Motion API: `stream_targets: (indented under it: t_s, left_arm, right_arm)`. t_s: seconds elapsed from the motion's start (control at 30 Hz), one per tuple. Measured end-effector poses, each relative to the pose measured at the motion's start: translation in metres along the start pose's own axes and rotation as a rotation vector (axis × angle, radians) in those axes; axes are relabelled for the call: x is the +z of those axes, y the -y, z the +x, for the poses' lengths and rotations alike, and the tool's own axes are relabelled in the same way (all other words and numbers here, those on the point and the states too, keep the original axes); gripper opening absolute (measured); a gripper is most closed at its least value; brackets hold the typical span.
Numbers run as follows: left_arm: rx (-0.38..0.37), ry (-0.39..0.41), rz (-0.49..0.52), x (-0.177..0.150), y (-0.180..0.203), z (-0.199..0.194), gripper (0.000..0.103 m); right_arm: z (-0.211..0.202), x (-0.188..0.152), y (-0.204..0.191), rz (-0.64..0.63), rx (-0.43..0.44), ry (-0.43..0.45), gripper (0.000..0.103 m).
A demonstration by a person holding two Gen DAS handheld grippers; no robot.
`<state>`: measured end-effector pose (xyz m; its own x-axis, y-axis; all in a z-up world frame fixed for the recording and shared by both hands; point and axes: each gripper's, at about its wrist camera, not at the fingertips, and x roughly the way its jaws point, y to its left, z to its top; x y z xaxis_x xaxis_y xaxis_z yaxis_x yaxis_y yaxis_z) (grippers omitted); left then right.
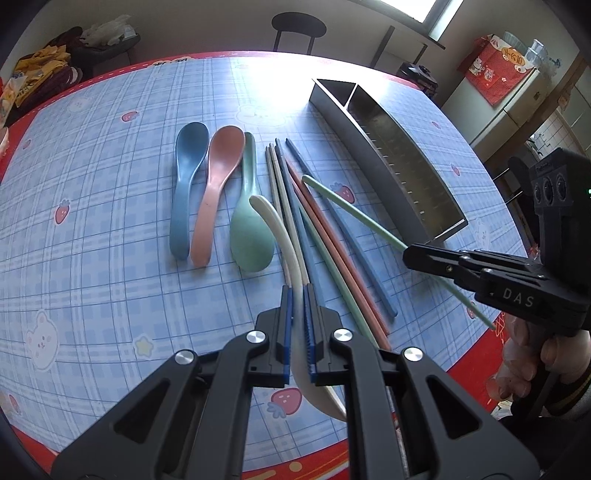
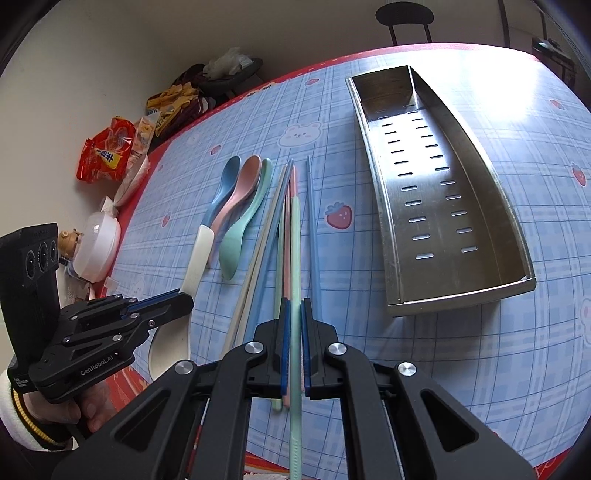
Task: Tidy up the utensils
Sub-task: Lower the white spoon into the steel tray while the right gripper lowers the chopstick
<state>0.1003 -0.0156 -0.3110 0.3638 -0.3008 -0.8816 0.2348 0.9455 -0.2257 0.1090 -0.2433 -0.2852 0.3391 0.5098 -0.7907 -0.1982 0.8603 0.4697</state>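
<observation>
My left gripper (image 1: 298,291) is shut on a white spoon (image 1: 275,225), held a little above the table; it also shows in the right wrist view (image 2: 199,254). My right gripper (image 2: 294,306) is shut on a green chopstick (image 2: 294,251), lifted over the other chopsticks; the chopstick also shows in the left wrist view (image 1: 354,210). A blue spoon (image 1: 186,181), a pink spoon (image 1: 218,184) and a green spoon (image 1: 249,221) lie side by side. Several coloured chopsticks (image 1: 314,236) lie beside them. A steel utensil tray (image 2: 439,199) stands empty to the right.
The table has a blue plaid cloth (image 1: 92,184) with a red border. Snack bags (image 2: 107,155) and a white bowl (image 2: 96,247) sit at the left edge. A black stool (image 1: 298,26) stands beyond the far edge.
</observation>
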Motion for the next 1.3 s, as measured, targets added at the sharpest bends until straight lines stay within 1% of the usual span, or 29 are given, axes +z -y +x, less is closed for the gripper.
stream_targets:
  t_s: [0.3, 0.47, 0.57, 0.67, 0.83, 1.0, 1.2, 1.3]
  left_arm:
    - [0.012, 0.018, 0.003, 0.013, 0.008, -0.011, 0.01]
    - [0.005, 0.024, -0.003, 0.025, 0.012, -0.018, 0.01]
    - [0.001, 0.029, 0.014, 0.038, 0.019, -0.02, 0.01]
    - [-0.017, 0.02, 0.011, 0.051, 0.026, -0.016, 0.01]
    - [-0.039, -0.004, 0.012, 0.078, 0.039, -0.001, 0.01]
    - [-0.084, -0.03, -0.002, 0.115, 0.053, 0.021, 0.01]
    - [-0.149, -0.067, -0.019, 0.165, 0.071, 0.059, 0.01]
    - [-0.157, -0.094, -0.038, 0.187, 0.075, 0.082, 0.01]
  right_arm:
    - [-0.026, 0.007, 0.01, 0.031, 0.035, 0.085, 0.006]
    - [-0.042, 0.015, 0.017, 0.041, 0.027, 0.143, 0.006]
    - [-0.054, 0.022, 0.027, 0.066, 0.012, 0.18, 0.006]
    - [-0.06, 0.03, 0.041, 0.087, 0.0, 0.203, 0.006]
    - [-0.064, 0.039, 0.063, 0.103, -0.063, 0.219, 0.006]
    - [-0.056, 0.047, 0.085, 0.143, -0.104, 0.205, 0.006]
    - [-0.036, 0.061, 0.085, 0.139, -0.145, 0.181, 0.006]
    - [-0.024, 0.068, 0.085, 0.136, -0.181, 0.164, 0.006]
